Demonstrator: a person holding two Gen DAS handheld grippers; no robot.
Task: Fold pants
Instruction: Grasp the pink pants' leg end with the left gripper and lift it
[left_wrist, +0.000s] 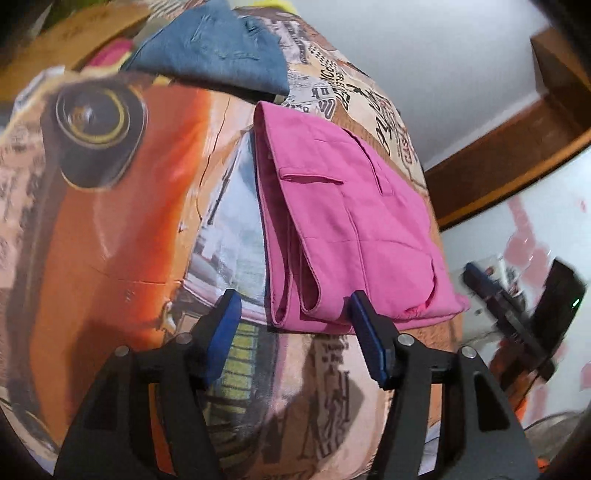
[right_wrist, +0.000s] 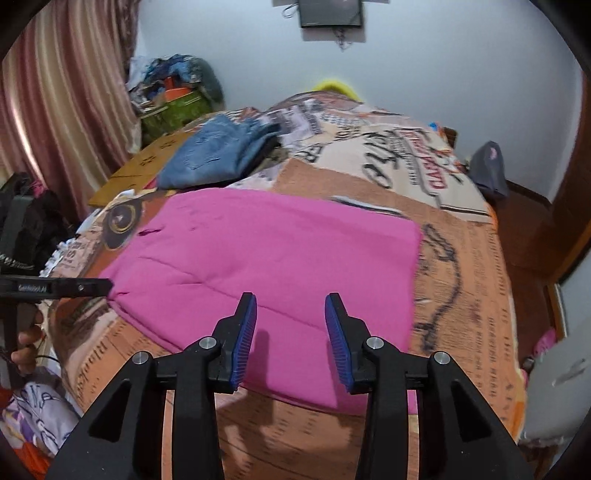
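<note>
Pale walls and a striped curtain (right_wrist: 55, 103) close in a bed (left_wrist: 110, 221) spread with a printed cover. One pair of pink pants (left_wrist: 351, 229) lies on it, already doubled into a thick rectangle near the bed's right edge, with the layered folds showing at the end that faces the left tool (left_wrist: 295, 332).

Both tools are empty. The left tool hangs with its blue pads well apart, just off that layered end. The right tool (right_wrist: 291, 336) hovers over the near long edge of the pants (right_wrist: 266, 266), its pads likewise apart and clamped on nothing.

As a judgement, the step in hand is either one more fold or a final tidy. To do it well, each tool should close on all the layers at a corner together, not just the top one (the stack looks several thick). The lift should be level and the edge laid square on the opposite edge, so that the inner layers do not slide.

Counted: one pair of pink pants, one folded blue denim garment (right_wrist: 218, 151) near the bed's far left corner, two tools, and one grey bundle (right_wrist: 487, 170) past the bed's far right corner.
</note>
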